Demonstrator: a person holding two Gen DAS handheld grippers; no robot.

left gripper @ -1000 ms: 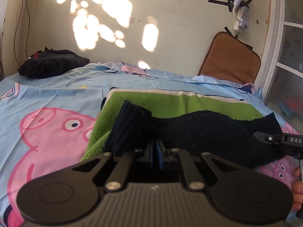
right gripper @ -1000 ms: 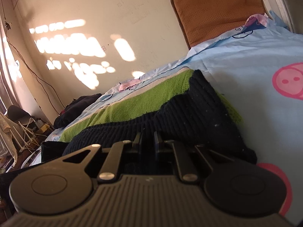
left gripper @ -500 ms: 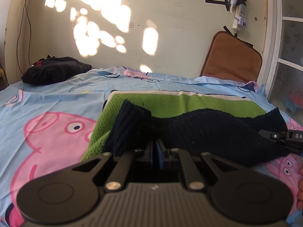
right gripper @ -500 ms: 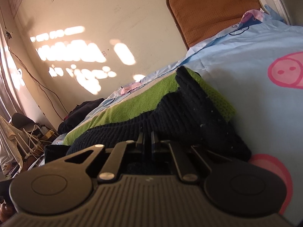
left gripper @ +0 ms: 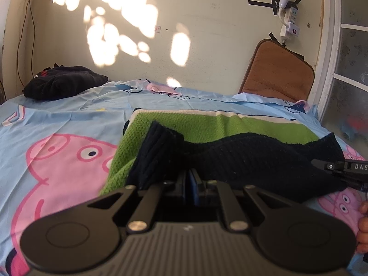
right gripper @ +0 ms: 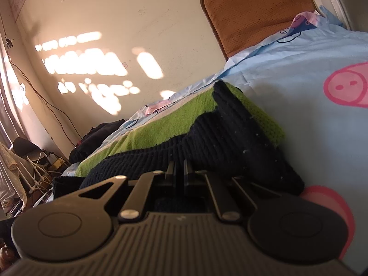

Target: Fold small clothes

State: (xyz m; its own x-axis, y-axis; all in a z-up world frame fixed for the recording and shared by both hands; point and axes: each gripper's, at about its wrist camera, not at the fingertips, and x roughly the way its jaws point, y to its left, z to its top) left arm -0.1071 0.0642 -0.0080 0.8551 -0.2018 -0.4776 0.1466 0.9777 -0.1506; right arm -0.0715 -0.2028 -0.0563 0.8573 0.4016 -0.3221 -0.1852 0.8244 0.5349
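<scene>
Jaws: left gripper (left gripper: 190, 179) and right gripper (right gripper: 179, 171) were each clamped on the near dark hem.
Garment: knit sweater (left gripper: 230, 142), ribbed navy over lime green, cream far edge, lay flat on the bed.
Bed: smooth blue cartoon-pig sheet (left gripper: 57, 138).
Room: sun-dappled wall, brown cushion (left gripper: 276, 73) upright.

Sun-dappled cream wall (left gripper: 207, 46) behind bed (left gripper: 69, 119)

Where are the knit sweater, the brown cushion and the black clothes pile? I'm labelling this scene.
knit sweater (left gripper: 230, 126): left wrist view, green panel.
brown cushion (left gripper: 278, 71): left wrist view, its face.
black clothes pile (left gripper: 64, 81): left wrist view, its middle.
</scene>
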